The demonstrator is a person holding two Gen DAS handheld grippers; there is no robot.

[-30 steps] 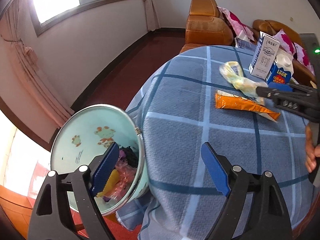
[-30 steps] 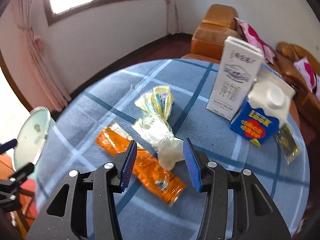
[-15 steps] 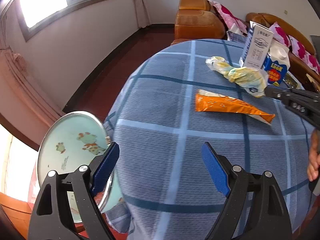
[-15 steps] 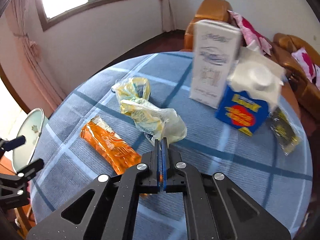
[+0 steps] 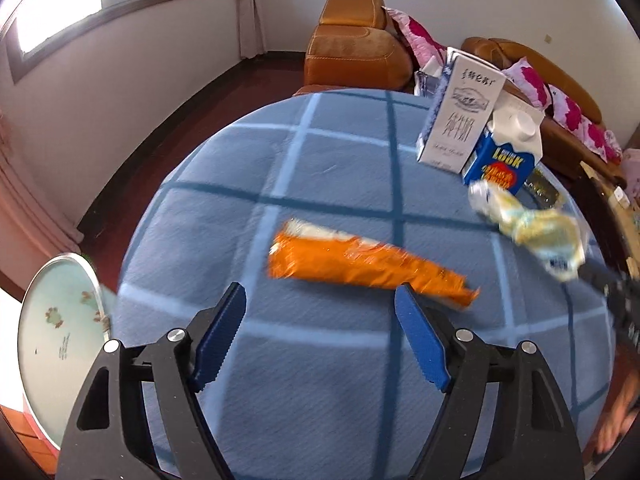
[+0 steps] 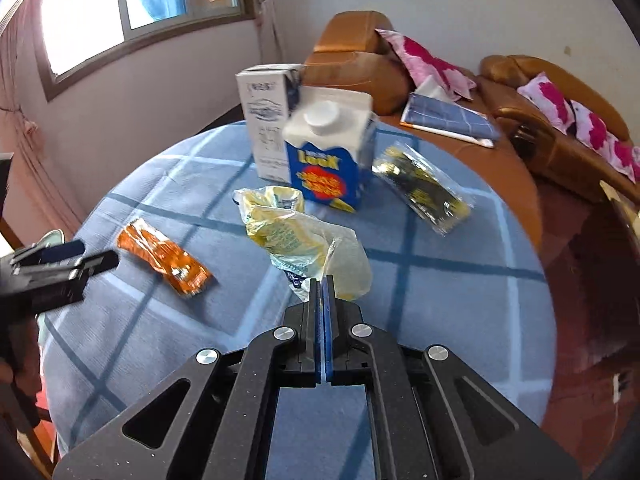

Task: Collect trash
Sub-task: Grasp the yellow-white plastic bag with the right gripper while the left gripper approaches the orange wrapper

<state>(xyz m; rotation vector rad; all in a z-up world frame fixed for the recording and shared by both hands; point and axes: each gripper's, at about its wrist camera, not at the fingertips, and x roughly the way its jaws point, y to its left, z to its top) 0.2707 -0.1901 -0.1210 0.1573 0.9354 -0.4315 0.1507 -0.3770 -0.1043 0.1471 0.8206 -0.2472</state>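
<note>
Lifted now, right hand-held gripper (image 6: 322,282) pinches yellow bag (image 6: 296,240).

"LOOK" on blue carton (image 5: 502,160)

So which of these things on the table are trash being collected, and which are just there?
Part of the job:
- yellow plastic bag, pinched in the right gripper
- orange wrapper
- clear wrapper
- bin
- possibly the blue carton and white carton

Just there:
- sofa
- pink cushions
</note>
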